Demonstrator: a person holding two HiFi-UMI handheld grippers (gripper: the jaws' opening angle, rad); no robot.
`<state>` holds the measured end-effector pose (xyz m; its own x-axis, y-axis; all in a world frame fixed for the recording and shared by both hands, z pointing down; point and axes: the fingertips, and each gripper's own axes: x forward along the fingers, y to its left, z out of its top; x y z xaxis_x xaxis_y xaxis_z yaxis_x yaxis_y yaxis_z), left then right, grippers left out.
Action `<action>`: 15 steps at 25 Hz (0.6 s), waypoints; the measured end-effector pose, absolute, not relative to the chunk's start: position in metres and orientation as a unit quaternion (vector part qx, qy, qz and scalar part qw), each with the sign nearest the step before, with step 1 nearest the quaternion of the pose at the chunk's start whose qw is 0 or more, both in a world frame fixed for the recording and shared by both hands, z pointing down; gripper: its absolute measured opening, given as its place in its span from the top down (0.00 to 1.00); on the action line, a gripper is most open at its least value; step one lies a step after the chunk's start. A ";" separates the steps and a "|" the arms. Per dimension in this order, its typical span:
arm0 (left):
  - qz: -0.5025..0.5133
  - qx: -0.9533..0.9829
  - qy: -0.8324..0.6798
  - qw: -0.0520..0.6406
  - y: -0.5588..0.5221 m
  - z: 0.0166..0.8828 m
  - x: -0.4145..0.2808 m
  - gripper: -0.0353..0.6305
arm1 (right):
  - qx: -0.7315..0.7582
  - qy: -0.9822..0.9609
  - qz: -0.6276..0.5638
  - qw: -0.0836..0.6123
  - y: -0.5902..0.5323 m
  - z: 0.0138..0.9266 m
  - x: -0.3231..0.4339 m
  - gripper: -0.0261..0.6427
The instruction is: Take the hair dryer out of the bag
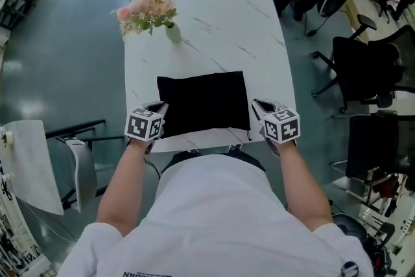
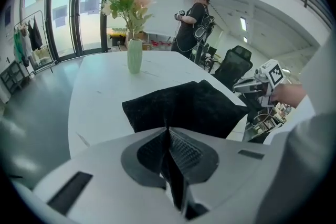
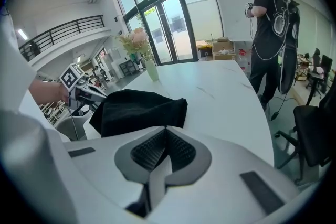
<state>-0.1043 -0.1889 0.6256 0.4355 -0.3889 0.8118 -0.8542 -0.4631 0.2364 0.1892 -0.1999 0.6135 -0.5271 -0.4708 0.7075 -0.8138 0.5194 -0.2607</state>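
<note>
The black bag (image 1: 204, 104) lies flat near the bottom edge of the white table (image 1: 220, 23), in the middle of the head view. The hair dryer must be inside it, since I see none of it. My left gripper (image 1: 157, 108) sits at the bag's left edge with its jaws pressed together. My right gripper (image 1: 260, 104) is just beside the bag's lower right corner, jaws likewise closed with nothing between them.

I judge the bag soft and limp, thin cloth that will fold and slide on the smooth top if I tug it. So one gripper should pin or lift an edge of the mouth while the other goes in. The dryer itself should be stiff, smooth plastic with some weight, heaviest at the head. The handle is the narrow part my jaws can span, and a cord may trail and catch.

Hard to make out: where the mouth of the bag is, how the dryer lies within, and whether my left jaws have nipped any cloth — the pads and the fabric are both black
</note>
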 end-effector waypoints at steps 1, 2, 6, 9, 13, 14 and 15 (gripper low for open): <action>0.354 0.778 -0.403 0.329 -0.189 0.625 -0.108 0.91 | 0.388 -0.823 0.294 0.293 -0.201 0.615 0.188 0.93; 0.355 0.776 -0.406 0.327 -0.189 0.625 -0.111 0.91 | 0.385 -0.824 0.290 0.296 -0.202 0.617 0.187 0.93; 0.357 0.770 -0.417 0.325 -0.187 0.623 -0.123 0.91 | 0.363 -0.835 0.257 0.323 -0.206 0.622 0.178 0.93; 0.368 0.763 -0.426 0.317 -0.185 0.624 -0.133 0.91 | 0.337 -0.846 0.217 0.351 -0.210 0.624 0.166 0.93; 0.373 0.755 -0.437 0.315 -0.180 0.624 -0.145 0.91 | 0.300 -0.853 0.173 0.391 -0.210 0.632 0.151 0.93; 0.373 0.754 -0.439 0.315 -0.179 0.624 -0.147 0.91 | 0.288 -0.855 0.163 0.399 -0.209 0.634 0.147 0.93; 0.375 0.753 -0.441 0.313 -0.178 0.624 -0.148 0.91 | 0.275 -0.857 0.153 0.407 -0.207 0.635 0.142 0.93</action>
<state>-0.1477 -0.1783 0.6239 0.3313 -0.4292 0.8403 -0.8983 -0.4158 0.1419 0.1416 -0.2069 0.6349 -0.5171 -0.3470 0.7824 -0.5960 0.8021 -0.0382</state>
